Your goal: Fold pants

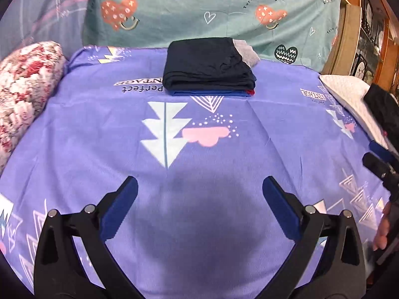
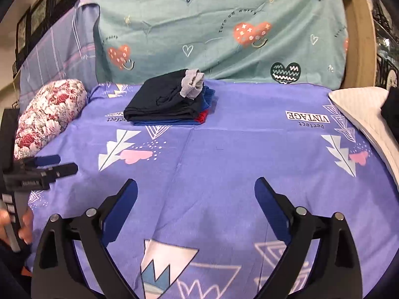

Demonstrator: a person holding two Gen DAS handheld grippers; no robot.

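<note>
Both tongs stand wide apart and carry nothing. The left gripper (image 1: 199, 189) with blue-padded black fingers hovers over the purple printed bedsheet (image 1: 224, 149); the right gripper (image 2: 195, 191) hovers over the same sheet, just beside it. The folded black pants (image 1: 208, 69) lie at the far edge of the sheet, on top of a flat blue folded garment (image 1: 209, 92), well apart from both tongs. A grey fabric piece (image 2: 192, 83) rests at the stack's far right corner. A red floral bolster pillow (image 2: 47, 112) lies left of the stack
</note>
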